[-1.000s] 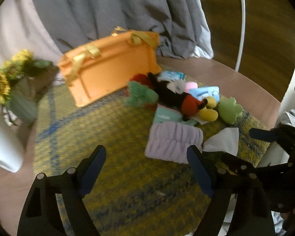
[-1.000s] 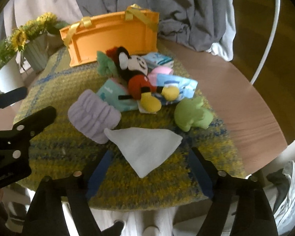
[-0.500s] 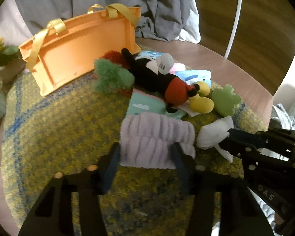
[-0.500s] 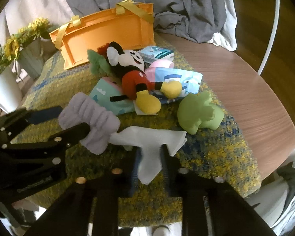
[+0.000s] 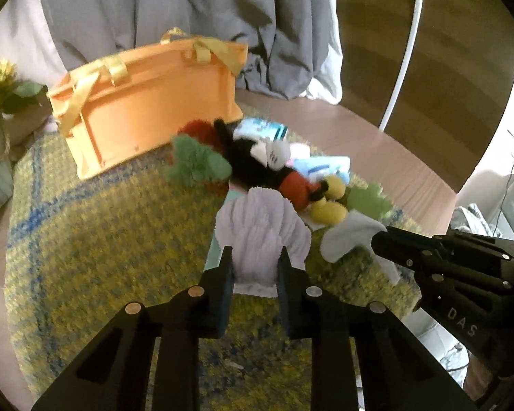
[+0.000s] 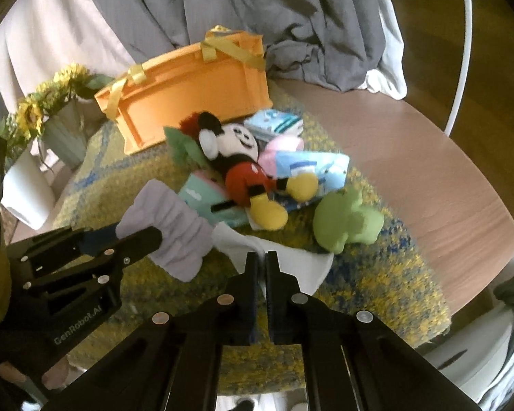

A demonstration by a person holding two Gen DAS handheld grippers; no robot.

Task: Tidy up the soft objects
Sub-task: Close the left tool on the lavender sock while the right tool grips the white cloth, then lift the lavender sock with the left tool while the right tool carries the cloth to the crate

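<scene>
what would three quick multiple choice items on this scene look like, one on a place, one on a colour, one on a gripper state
1. Where does the orange bin stand relative to the mouse plush?
A. behind it, toward the grey curtain
B. in front of it, at the near edge of the mat
C. on top of it

2. What colour is the ribbed cloth in the left gripper?
A. bright red
B. pale lavender
C. dark brown

3. How does the right gripper stand?
A. wide open above the mat
B. shut on the green plush
C. shut on the white cloth

Answers:
1 A, the bin sits past the plush with the curtain right behind it.
2 B, the folds between the fingers are light purple.
3 C, the jaws are nearly together with white fabric pinched between them.
</scene>
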